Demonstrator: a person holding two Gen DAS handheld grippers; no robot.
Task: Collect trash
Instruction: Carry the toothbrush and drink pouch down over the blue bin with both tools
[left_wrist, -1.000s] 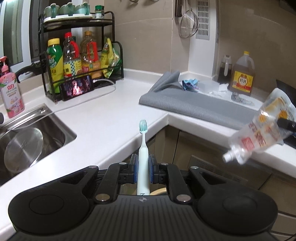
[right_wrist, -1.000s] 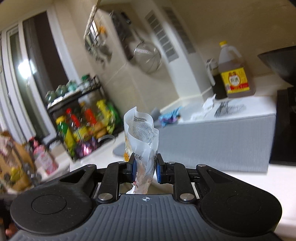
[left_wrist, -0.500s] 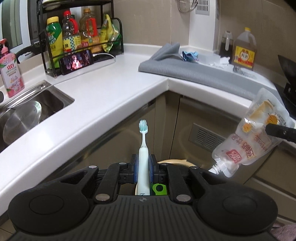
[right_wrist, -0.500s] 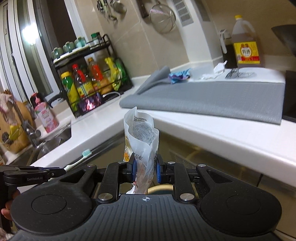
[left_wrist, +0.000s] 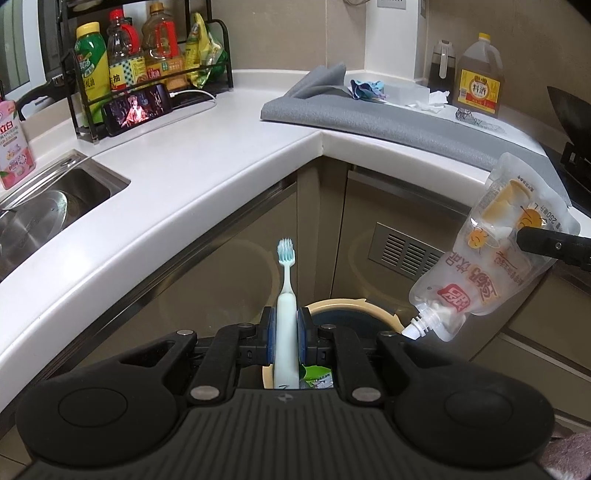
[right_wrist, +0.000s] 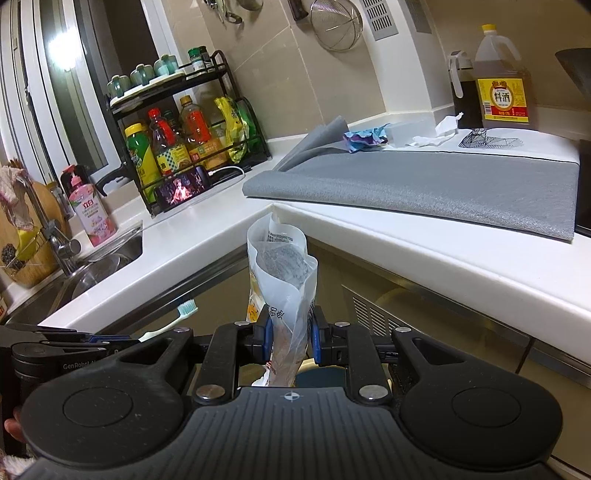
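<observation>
Over on the left, the sink (left_wrist: 55, 206) sits sunk in the white counter (left_wrist: 192, 173), a steel lid lying in its basin, with a pink soap bottle (right_wrist: 90, 206) just beside the rim. Behind it a black wire rack (right_wrist: 184, 122) holds sauce bottles, and a phone (left_wrist: 136, 109) leans against its foot, screen lit, a white cable running off it.

In front of the cabinets, the left gripper (left_wrist: 286, 332) has its jaws closed tight on the handle of a pale toothbrush (left_wrist: 285, 295), which stands upright with its bristles at the top. Directly below and just beyond it is a bin with a cream rim (left_wrist: 354, 304); something green lies inside.

Further right, the right gripper (right_wrist: 290, 334) is pinched onto a clear spouted pouch (right_wrist: 284, 280), squeezing its middle. Seen from the left wrist, that same pouch (left_wrist: 495, 251) hangs tilted with its white spout pointing down, the tip just over the bin's right edge.

On the counter behind, a grey mat (right_wrist: 443, 184) is spread out with one corner folded up. A crumpled blue wrapper (right_wrist: 364, 138) sits at its back edge, crumpled white tissue (right_wrist: 439, 133) lies further along, and a big jug of cooking wine (right_wrist: 502, 77) stands against the wall.
</observation>
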